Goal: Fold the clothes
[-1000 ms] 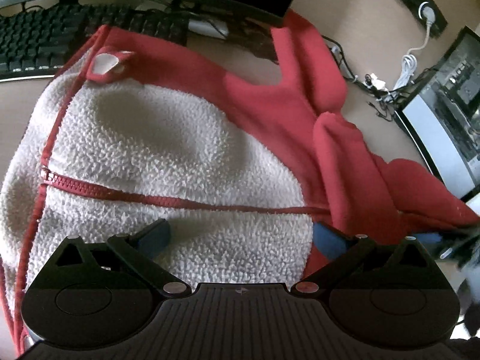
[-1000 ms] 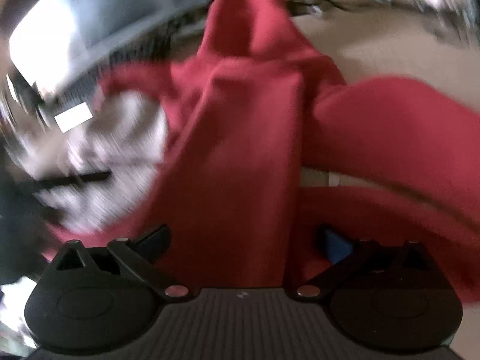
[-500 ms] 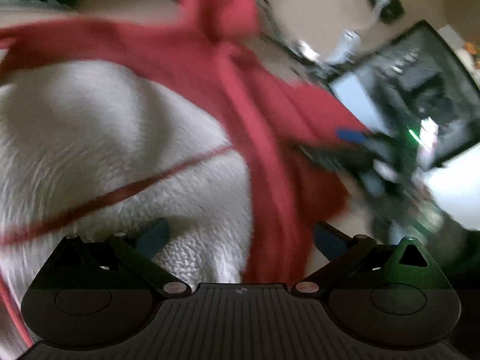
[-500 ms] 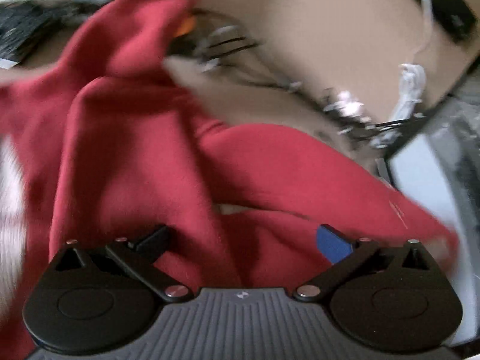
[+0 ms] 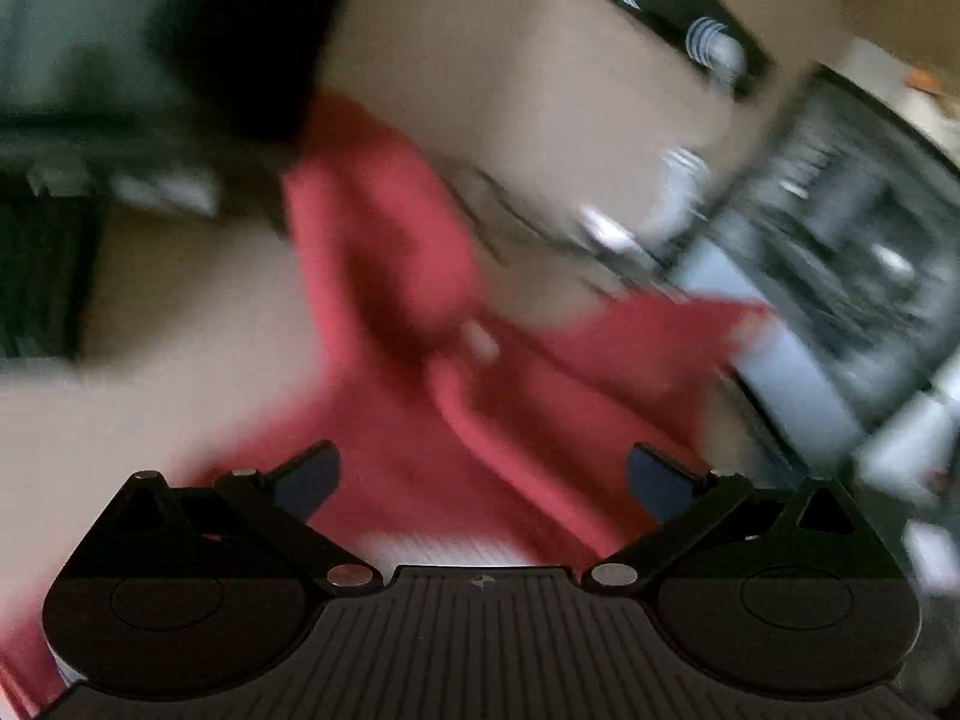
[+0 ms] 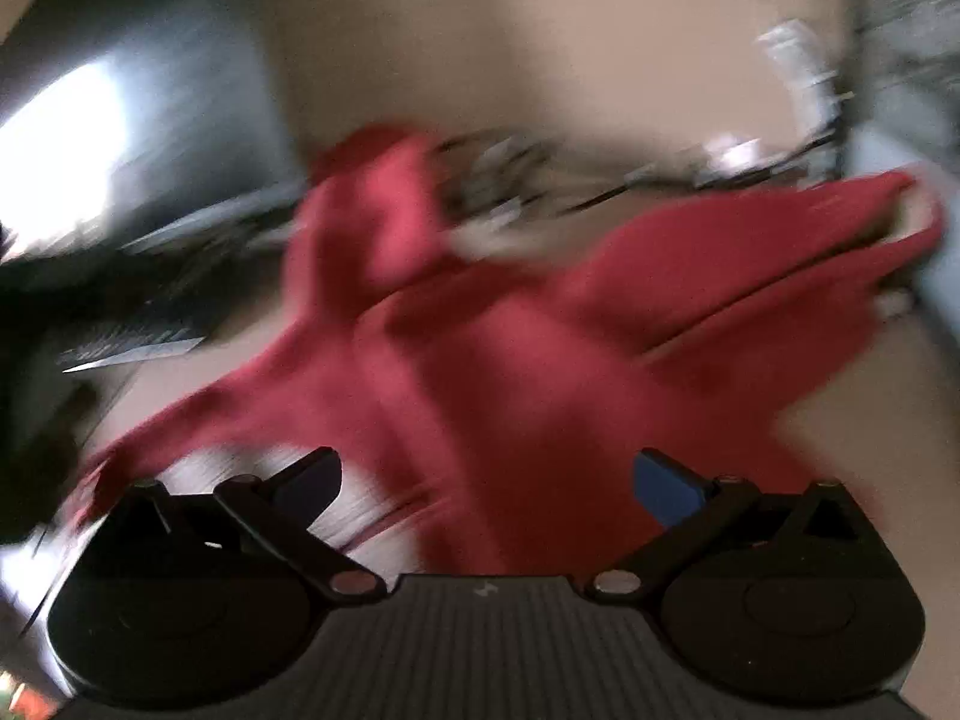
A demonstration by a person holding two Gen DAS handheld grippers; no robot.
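Left wrist view, badly smeared, shows one red fleece garment (image 5: 456,420) spread loosely over the tan desk (image 5: 528,108); a strip of its white lining (image 5: 444,546) peeks out just ahead of the left gripper (image 5: 483,474), whose fingers stand wide apart with nothing between them — cloth lies under the gap, not pinched in it. Right wrist view gives the same garment (image 6: 510,372) from the other side; one sleeve (image 6: 780,252) runs toward the desk's right edge, another limb of cloth trails to the left, and a hood or collar lump (image 6: 372,210) points at the far edge. The right gripper (image 6: 486,480) is likewise spread and empty, poised over the red cloth.

Judging by how it lies, folding has barely begun: the sleeves are out, no clean crease shows, the body is rumpled; bringing the sleeves in and doubling the body are all left to do.

Count — one garment, two grippers, one dark power strip (image 5: 678,18) at the far edge; a tangle of cables (image 6: 690,174) beyond the garment is too blurred to number.
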